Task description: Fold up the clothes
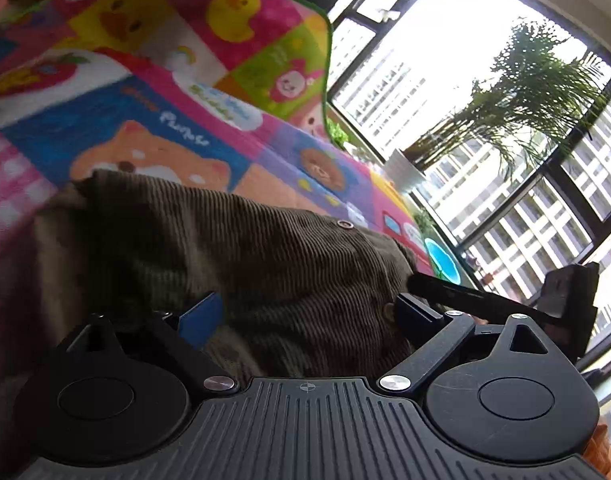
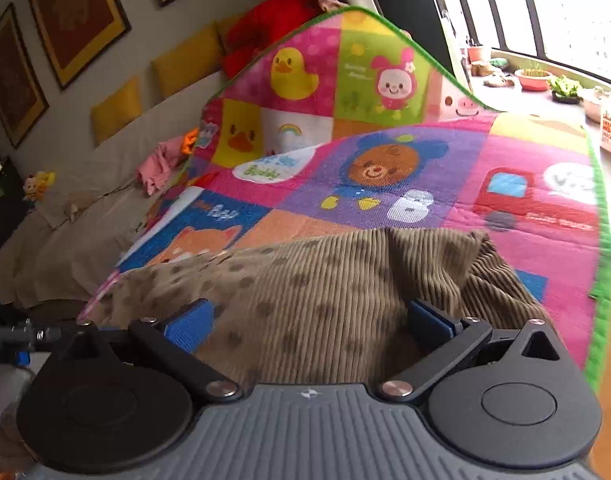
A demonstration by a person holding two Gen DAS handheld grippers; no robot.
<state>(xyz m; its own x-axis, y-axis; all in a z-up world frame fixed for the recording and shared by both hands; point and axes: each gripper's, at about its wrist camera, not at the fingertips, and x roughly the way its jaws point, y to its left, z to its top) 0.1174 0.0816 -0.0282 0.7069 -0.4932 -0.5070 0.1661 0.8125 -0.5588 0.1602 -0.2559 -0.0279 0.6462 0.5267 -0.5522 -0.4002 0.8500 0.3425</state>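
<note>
The brown corduroy garment (image 1: 273, 264) lies bunched on a cartoon play mat (image 1: 177, 80), cloth between the spread fingers of both the left gripper (image 1: 305, 316) and the right gripper (image 2: 311, 322). Neither pinches it. Whether a fold is starting or ending cannot be told. Beyond the fingers, the mat's upturned corner (image 2: 345, 64) crowds the space.

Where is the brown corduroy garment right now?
In both wrist views the brown corduroy garment lies on the colourful cartoon play mat, bunched between the spread fingers of each tool, just ahead of the orange cat picture.
</note>
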